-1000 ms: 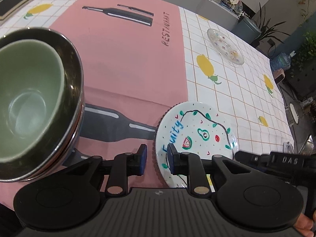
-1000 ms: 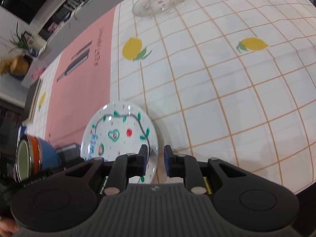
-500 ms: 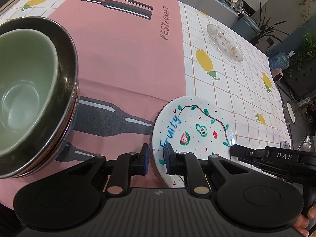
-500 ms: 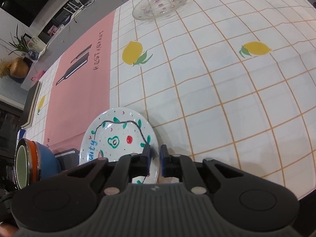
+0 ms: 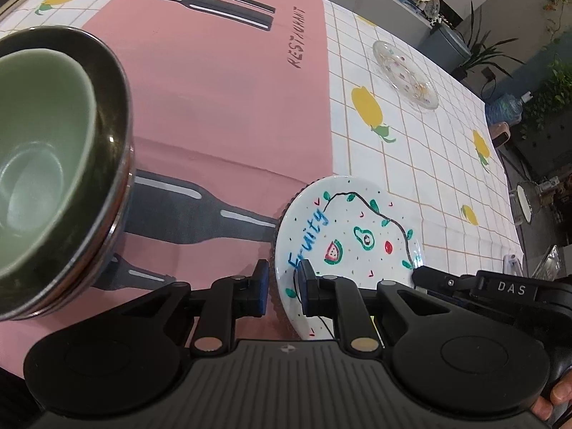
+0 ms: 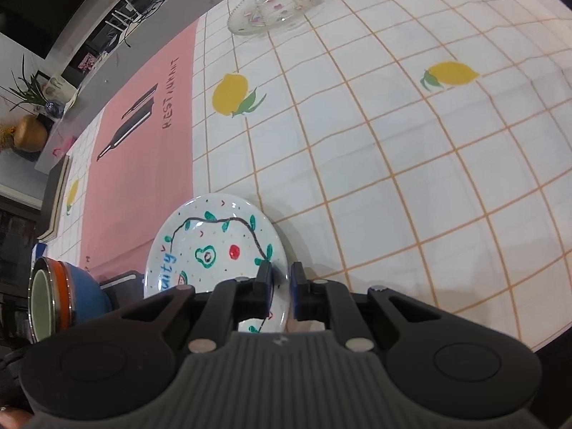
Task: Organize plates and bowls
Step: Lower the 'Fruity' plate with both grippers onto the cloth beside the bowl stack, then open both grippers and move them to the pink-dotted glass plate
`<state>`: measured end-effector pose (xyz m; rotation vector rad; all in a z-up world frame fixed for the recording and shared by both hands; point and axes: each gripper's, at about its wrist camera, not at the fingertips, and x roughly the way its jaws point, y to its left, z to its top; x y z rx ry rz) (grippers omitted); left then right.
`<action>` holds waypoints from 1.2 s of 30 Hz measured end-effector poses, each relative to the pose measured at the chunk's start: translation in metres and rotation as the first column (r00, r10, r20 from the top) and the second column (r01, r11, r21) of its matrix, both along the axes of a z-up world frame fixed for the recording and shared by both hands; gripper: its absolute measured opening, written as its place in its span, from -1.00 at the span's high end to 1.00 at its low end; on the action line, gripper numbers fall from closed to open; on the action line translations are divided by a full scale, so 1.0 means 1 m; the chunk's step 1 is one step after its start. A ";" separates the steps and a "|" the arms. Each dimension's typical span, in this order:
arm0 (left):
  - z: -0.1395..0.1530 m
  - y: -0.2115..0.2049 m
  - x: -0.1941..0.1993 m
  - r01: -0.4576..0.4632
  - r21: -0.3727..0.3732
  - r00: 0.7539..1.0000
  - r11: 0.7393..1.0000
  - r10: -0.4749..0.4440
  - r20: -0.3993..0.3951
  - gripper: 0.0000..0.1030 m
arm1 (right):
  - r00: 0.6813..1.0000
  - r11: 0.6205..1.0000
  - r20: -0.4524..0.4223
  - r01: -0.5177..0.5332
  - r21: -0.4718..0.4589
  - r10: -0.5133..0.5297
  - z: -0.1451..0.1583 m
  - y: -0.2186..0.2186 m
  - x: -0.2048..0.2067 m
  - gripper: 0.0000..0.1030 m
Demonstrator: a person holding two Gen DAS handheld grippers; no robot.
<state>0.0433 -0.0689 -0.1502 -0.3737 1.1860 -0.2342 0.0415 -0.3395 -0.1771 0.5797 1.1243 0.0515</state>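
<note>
A white plate painted with fruit and the word "Fruity" (image 5: pixel 352 232) is held tilted above the table, its left side raised; it also shows in the right wrist view (image 6: pixel 214 246). My left gripper (image 5: pixel 282 284) is shut on its left rim. My right gripper (image 6: pixel 280 282) is shut on its right rim and shows in the left wrist view as a black arm marked DAS (image 5: pixel 500 289). A stack of bowls (image 5: pixel 53 164), green bowl innermost, stands at the left. A clear glass plate (image 5: pixel 405 73) lies far off on the tablecloth; it shows in the right wrist view too (image 6: pixel 279 3).
The tablecloth has a pink panel with bottle prints (image 5: pixel 214 89) and white squares with lemons (image 6: pixel 393 143). In the right wrist view the bowl stack (image 6: pixel 60 300) sits at the lower left. The table's far edge, shelves and plants lie beyond.
Both grippers have closed tighter on the fruit plate's rims. The plate has come up off the table and tilted. The bowl stack has not moved.
</note>
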 end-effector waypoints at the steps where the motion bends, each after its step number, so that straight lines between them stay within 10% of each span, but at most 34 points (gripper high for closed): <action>1: 0.000 -0.001 0.000 0.002 -0.001 1.000 1.000 -0.002 0.001 0.65 | 1.000 1.000 -0.001 0.005 0.006 -0.005 0.000 -0.002 0.000 0.83; 14: 0.036 -0.025 -0.001 0.051 0.140 0.989 0.989 -0.069 0.128 0.63 | 0.994 0.998 0.099 -0.032 -0.059 0.038 0.027 -0.006 0.000 0.37; 36: 0.106 -0.107 0.079 0.172 0.164 0.921 0.971 -0.218 0.322 0.34 | 0.976 0.987 0.219 0.054 -0.148 -0.021 0.070 -0.045 0.057 0.15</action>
